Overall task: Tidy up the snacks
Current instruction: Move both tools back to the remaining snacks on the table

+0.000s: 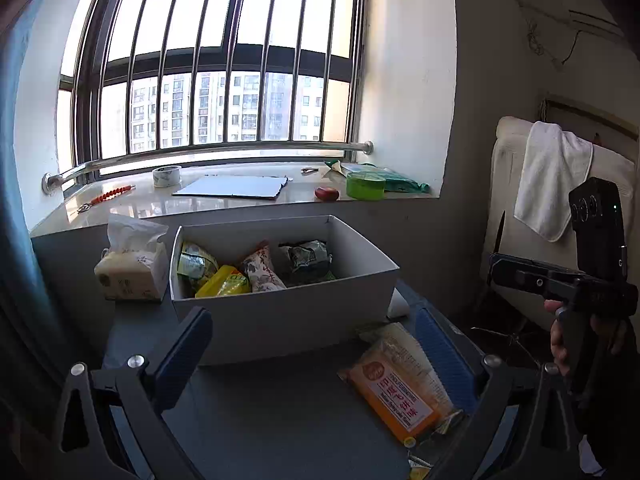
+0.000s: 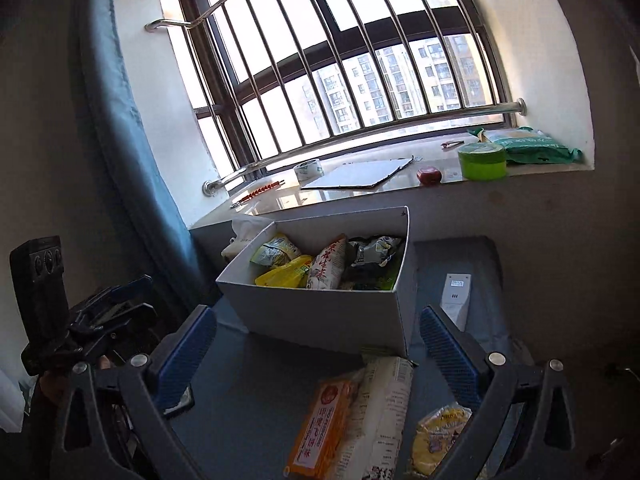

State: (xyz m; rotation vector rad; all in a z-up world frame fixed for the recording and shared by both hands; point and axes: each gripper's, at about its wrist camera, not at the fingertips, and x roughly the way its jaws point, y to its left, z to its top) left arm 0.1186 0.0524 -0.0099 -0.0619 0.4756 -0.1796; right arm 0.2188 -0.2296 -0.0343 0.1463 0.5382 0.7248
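A white box (image 1: 280,312) (image 2: 320,312) stands on the grey table and holds several snack packets, among them a yellow one (image 1: 224,282) (image 2: 286,276) and a pink-white one (image 1: 262,270) (image 2: 328,266). An orange snack packet (image 1: 400,392) (image 2: 324,424) lies on the table in front of the box. A yellow round-printed packet (image 2: 438,438) lies to its right. My left gripper (image 1: 316,356) is open above the table, the orange packet by its right finger. My right gripper (image 2: 318,352) is open above the orange packet. It also shows in the left wrist view (image 1: 500,256).
A tissue pack (image 1: 134,268) stands left of the box. A white remote (image 2: 456,294) lies right of it. The windowsill holds a tape roll (image 1: 167,176), a flat board (image 1: 232,187), a red object (image 1: 327,193), a green tub (image 1: 365,185) and a green bag (image 2: 528,146). A chair with a towel (image 1: 552,180) stands at right.
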